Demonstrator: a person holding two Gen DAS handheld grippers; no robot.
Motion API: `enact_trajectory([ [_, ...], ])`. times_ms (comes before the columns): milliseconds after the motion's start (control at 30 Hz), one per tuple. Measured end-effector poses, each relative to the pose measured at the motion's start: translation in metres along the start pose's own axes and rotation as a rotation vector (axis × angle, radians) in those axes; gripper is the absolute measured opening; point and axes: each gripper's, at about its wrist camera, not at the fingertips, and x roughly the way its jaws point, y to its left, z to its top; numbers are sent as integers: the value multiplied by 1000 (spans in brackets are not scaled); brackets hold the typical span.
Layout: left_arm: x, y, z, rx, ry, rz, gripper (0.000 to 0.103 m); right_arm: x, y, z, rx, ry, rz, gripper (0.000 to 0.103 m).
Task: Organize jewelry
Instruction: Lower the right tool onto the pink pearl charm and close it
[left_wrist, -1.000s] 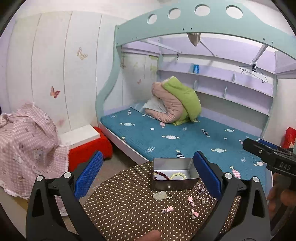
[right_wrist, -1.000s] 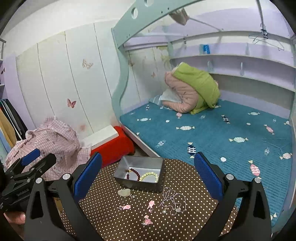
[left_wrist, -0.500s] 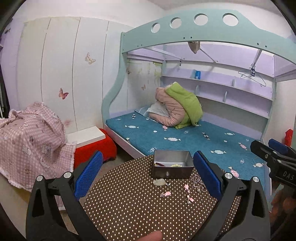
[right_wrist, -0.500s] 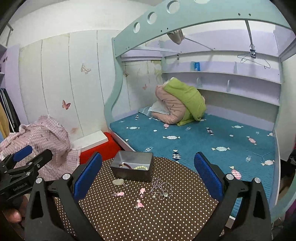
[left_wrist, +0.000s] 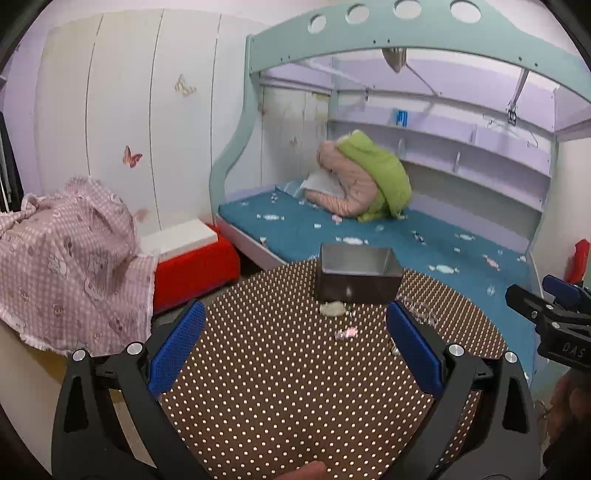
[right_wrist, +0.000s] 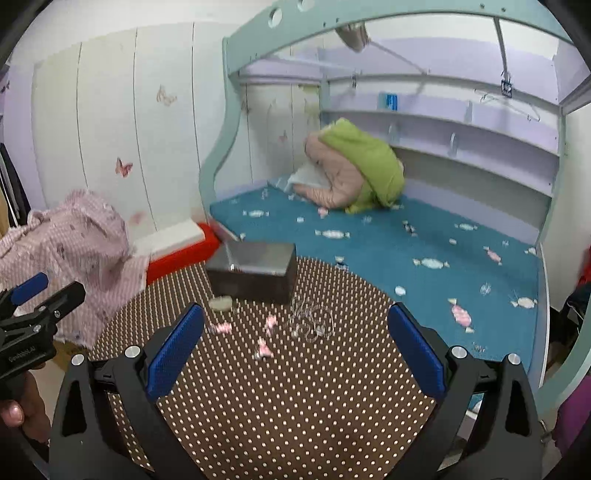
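A grey metal tin (left_wrist: 357, 276) (right_wrist: 255, 271) stands at the far side of the round brown dotted table (left_wrist: 295, 387) (right_wrist: 295, 387); its inside is hidden from this low angle. In front of it lie a pale stone pendant (left_wrist: 332, 308) (right_wrist: 221, 303), small pink pieces (left_wrist: 346, 333) (right_wrist: 264, 349) and a tangled silver chain (right_wrist: 308, 321) (left_wrist: 419, 312). My left gripper (left_wrist: 295, 347) is open and empty, well short of the jewelry. The right gripper (right_wrist: 295, 347) is open too, nothing between its blue pads, hovering near the table's front.
Behind the table is a bunk bed with a teal mattress (left_wrist: 406, 236) and a pink and green bundle (left_wrist: 365, 184). A red and white stool (left_wrist: 192, 254) and pink checked cloth (left_wrist: 66, 258) are at the left. A person's hand (right_wrist: 18, 410) holds the left tool.
Both grippers have dropped lower and pulled back, so the tin's inside with its bead bracelets is no longer seen. Both stayed open.
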Motion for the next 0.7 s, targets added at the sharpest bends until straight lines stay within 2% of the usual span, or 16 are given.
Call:
enact_trajectory([
  [233, 32, -6, -14, 12, 64, -25, 98, 38, 7, -17, -31, 100, 14, 96],
  [500, 88, -8, -31, 17, 166, -29, 98, 108, 9, -43, -43, 266, 74, 94],
  [600, 106, -4, -38, 12, 202, -26, 98, 132, 11, -47, -48, 313, 118, 80],
  [667, 114, -3, -41, 11, 219, -27, 98, 144, 13, -47, -52, 330, 127, 66],
  [700, 118, -3, -42, 13, 226, -26, 98, 149, 13, -47, -52, 335, 133, 64],
])
